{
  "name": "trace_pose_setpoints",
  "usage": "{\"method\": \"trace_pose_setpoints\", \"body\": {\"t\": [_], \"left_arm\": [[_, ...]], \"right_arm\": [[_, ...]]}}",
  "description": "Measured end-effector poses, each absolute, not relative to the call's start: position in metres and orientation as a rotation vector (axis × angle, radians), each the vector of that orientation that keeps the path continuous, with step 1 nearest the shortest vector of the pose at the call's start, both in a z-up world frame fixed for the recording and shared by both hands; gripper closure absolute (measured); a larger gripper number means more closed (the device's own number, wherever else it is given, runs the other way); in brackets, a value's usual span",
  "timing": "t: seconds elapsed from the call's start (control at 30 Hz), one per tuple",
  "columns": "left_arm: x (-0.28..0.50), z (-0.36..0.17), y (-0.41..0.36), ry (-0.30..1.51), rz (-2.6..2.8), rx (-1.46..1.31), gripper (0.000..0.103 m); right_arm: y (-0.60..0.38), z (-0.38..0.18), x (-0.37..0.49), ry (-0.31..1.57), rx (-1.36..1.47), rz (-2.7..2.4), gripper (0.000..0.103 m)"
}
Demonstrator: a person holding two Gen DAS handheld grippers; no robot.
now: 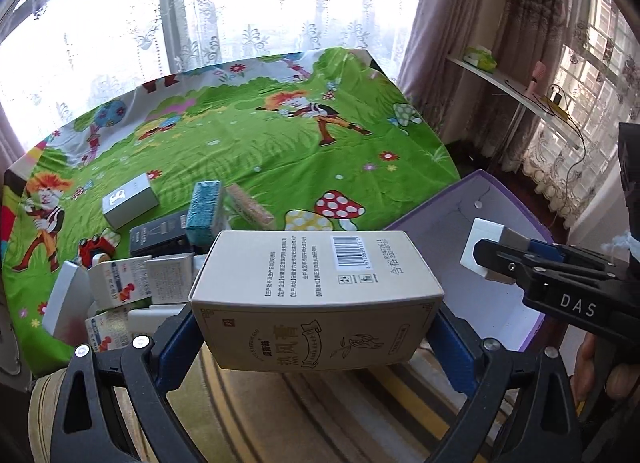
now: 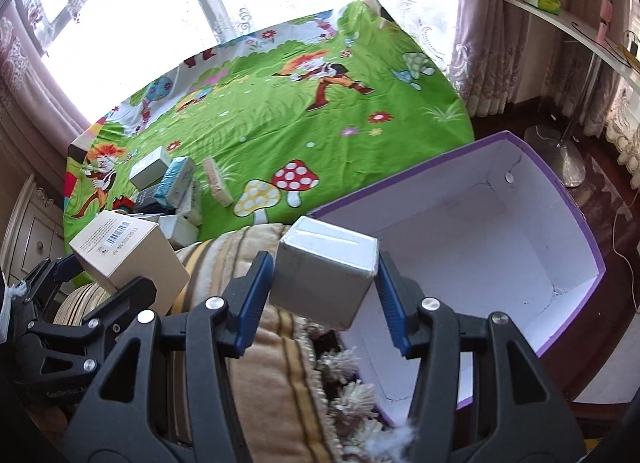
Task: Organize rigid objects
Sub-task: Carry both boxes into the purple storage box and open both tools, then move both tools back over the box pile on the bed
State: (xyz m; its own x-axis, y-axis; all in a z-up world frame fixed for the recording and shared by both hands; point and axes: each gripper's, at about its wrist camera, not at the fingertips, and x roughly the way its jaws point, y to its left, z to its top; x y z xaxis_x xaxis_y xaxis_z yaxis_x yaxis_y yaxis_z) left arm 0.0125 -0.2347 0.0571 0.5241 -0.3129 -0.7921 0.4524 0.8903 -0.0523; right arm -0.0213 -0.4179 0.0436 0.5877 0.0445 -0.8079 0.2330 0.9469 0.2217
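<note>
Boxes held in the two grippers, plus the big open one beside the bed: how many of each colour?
Beige box: 1
White box: 1
Purple bin: 1
Total: 3

The left black plastic two-finger gripper (image 1: 316, 327) is showing open triangular frames, blue ribbed pads (image 1: 176, 347) inside each finger, and round silver screws on the near corners; the right black plastic gripper (image 2: 325, 287) is showing the same build; seen from the left wrist view, its side is carrying white "DAS" lettering, and bare skin of a hand (image 1: 608, 367) is peeking out below it.
</note>
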Motion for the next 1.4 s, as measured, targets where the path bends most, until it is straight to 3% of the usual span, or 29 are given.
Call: {"method": "trace_pose_setpoints", "body": {"t": [0.47, 0.63, 0.7, 1.1, 1.4], "left_arm": [[-0.005, 0.051, -0.318, 0.942, -0.685, 0.284, 0.002], [-0.005, 0.047, -0.327, 0.969, -0.73, 0.28, 0.001], [-0.005, 0.048, -0.327, 0.977, -0.738, 0.271, 0.0], [-0.003, 0.05, -0.304, 0.975, -0.719, 0.235, 0.0], [0.004, 0.053, -0.269, 0.976, -0.656, 0.145, 0.001]], "right_arm": [[-0.49, 0.019, -0.047, 0.968, 0.391, -0.258, 0.046], [-0.5, 0.017, -0.054, 0.942, 0.41, -0.282, 0.023], [-0.5, 0.019, -0.056, 0.931, 0.408, -0.289, 0.02], [-0.489, 0.031, -0.052, 0.877, 0.321, -0.267, 0.019], [-0.471, 0.052, -0.049, 0.829, 0.245, -0.24, 0.009]]}}
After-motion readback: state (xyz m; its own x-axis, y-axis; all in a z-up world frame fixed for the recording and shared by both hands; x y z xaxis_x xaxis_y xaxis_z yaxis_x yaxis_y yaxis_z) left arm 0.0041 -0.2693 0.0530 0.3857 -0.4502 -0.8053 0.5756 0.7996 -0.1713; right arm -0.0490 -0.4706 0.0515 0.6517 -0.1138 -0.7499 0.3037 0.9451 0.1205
